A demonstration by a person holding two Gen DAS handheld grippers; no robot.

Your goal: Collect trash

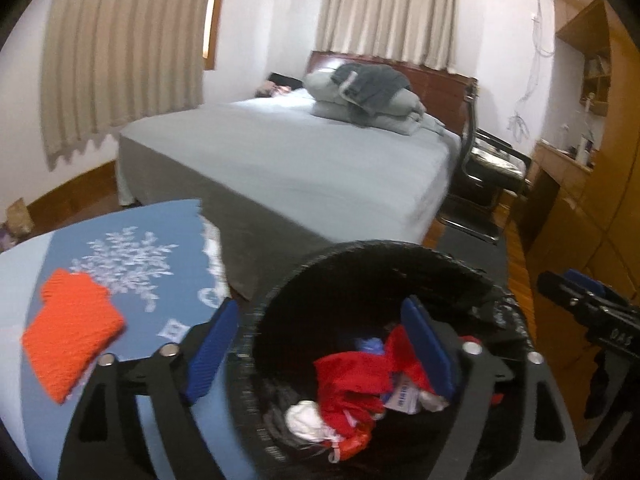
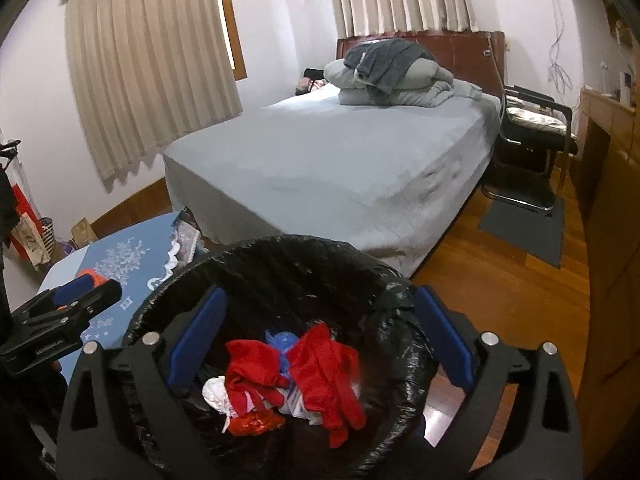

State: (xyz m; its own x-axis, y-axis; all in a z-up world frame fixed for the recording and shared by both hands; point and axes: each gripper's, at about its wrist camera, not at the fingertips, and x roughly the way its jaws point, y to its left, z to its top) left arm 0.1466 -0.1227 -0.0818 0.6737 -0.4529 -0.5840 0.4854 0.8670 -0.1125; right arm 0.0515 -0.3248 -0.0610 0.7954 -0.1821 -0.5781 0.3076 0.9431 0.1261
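**Bin, lined, with trash; both tongs wide**

Left gripper [image 1: 320,344] and right gripper [image 2: 320,340]: jaws wide, holding nothing, above the bin [image 2: 280,252]. Contents: red wrappers [image 2: 320,364] heaped without clear direction, white wad [image 2: 216,394]. Beside: blue table [image 1: 160,240] bearing orange cloth [image 1: 72,332]. Beyond: bed [image 2: 328,160], bare wood floor [image 2: 500,280] to its right.

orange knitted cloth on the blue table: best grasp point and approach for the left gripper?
Take the orange knitted cloth at its near corner, coming from above with the left gripper, jaws across the edge. It lies flat on the blue patterned tablecloth, so only an edge pinch looks workable, probably.
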